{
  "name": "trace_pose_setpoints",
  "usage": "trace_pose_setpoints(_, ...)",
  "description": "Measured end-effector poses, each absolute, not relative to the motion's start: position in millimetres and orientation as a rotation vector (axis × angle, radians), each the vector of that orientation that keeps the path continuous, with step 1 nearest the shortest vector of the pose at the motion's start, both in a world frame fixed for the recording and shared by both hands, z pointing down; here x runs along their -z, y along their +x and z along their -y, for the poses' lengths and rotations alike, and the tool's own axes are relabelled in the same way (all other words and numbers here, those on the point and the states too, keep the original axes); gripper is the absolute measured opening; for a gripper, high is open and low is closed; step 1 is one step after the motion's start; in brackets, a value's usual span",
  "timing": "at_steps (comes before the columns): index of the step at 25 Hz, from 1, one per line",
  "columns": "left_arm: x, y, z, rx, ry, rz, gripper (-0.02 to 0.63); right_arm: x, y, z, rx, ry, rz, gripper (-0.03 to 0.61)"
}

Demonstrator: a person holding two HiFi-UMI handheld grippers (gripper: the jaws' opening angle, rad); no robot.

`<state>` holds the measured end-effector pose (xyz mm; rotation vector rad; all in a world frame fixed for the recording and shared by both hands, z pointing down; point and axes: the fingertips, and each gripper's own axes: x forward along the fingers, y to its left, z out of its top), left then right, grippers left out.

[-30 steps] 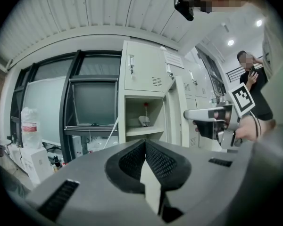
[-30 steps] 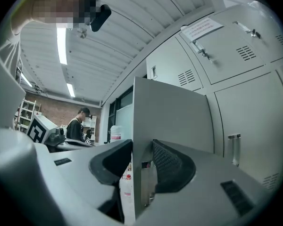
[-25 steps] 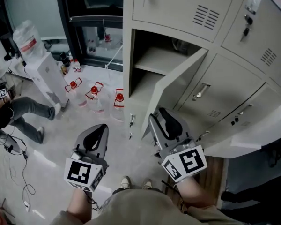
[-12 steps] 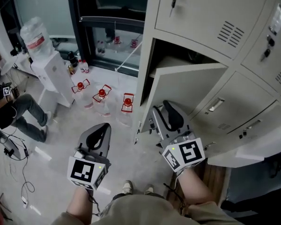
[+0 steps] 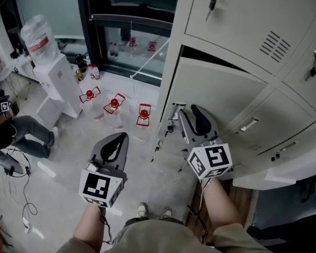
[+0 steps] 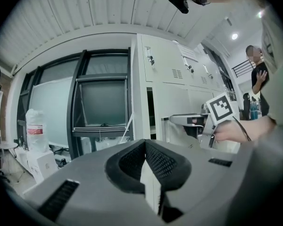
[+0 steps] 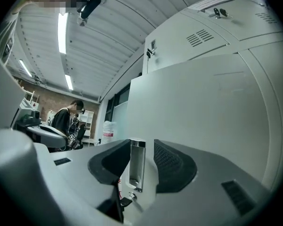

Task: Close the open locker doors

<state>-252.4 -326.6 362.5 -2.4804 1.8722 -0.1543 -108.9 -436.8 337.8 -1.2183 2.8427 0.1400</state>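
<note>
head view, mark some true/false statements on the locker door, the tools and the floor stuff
1. The locker door beside the right tool stands wide open. False: it is nearly shut, and its handle sits between the tool's opening jaws.
2. Three red-capped bottles stand on the floor. True.
3. The left tool holds a bottle. False: it holds nothing.
4. Keys hang from the top locker. True.

legible text: none | water bottle (image 5: 36, 36): red label, print too small to read | cubes on left claw (image 5: 116, 144) and right claw (image 5: 197, 117): black-and-white square patterns, not letters or digits
</note>
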Motion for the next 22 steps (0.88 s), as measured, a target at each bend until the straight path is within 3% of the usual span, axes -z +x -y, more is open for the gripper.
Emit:
trace_pose_setpoints(13,-376,-250,339,0.199,-2.497,-1.864,0.007,-362,-82,486,0.007,-1.329,-2.830,0.158)
trace_pose_setpoints(15,-375,-248,339,0.201,-2.498,-1.861,0.006,-364,-78,488,0.029,-1.332,-2.826,0.133)
trace_pose_setpoints(18,-375,-244,339,0.204,-2.503,-1.857,0.006,-366,-74,486,0.146,-1.301,-2.812,0.162)
trace_pose_setpoints(22,-370,-235,337,0.199,-2.502,-1.843,0.006,-359,-61,478,0.138,-1.304,-2.819,0.152)
